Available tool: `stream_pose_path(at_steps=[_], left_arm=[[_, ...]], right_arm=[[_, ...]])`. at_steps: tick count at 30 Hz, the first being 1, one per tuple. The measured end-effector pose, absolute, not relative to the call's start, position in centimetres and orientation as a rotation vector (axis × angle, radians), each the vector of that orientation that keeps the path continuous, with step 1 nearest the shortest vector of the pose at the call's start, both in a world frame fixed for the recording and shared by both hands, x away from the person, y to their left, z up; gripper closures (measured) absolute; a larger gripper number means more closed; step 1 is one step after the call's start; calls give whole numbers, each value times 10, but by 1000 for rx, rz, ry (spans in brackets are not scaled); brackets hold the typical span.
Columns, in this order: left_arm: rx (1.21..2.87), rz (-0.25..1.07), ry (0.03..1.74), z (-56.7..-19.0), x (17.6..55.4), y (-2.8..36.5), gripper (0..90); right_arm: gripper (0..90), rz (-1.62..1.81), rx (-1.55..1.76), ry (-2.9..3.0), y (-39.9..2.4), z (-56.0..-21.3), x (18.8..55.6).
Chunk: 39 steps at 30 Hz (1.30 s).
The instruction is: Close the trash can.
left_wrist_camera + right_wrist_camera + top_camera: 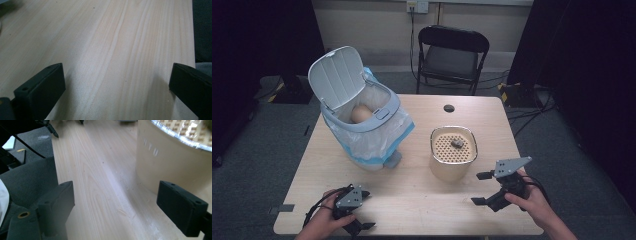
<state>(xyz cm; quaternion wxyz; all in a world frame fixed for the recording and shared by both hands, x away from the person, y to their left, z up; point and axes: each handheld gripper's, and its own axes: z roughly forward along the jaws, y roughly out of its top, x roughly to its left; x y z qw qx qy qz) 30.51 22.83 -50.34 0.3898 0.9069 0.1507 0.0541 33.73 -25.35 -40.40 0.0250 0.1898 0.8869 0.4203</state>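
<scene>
A light wooden counter (412, 200) is seen from above. The right claw (482, 188), held in a hand at the near right, has its jaws spread wide with nothing between them, just beside a beige container (453, 159) with a perforated top; a small dark lump (457, 144) sits on that top. The left claw (364, 210), at the near left edge, is also spread wide over bare wood. A lidded bin (362, 120), open, stands at the far left.
</scene>
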Motion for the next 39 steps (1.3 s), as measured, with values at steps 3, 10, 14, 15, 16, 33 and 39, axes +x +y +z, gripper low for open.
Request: stream_pose_path(at_steps=[3, 10, 14, 15, 16, 33, 39], left_arm=[[2304, 138, 383, -503, 305, 228, 0], [2307, 139, 384, -503, 305, 228, 0], [2307, 139, 384, -503, 305, 228, 0], [2308, 139, 384, -503, 305, 228, 0], [2307, 139, 385, -503, 305, 228, 0], [2311, 142, 383, -503, 305, 229, 0], [2310, 148, 408, -503, 303, 229, 0]], right_arm=[[142, 1261, 600, 2756, -254, -415, 337], [143, 1216, 628, 2765, -252, -441, 342], [142, 1194, 650, 2747, -251, -454, 344], [142, 1189, 649, 2741, -251, -457, 345], [142, 1187, 649, 2738, -251, -459, 345], [143, 1067, 643, 2698, -255, -492, 345], [132, 1108, 628, 2674, -258, -497, 345]])
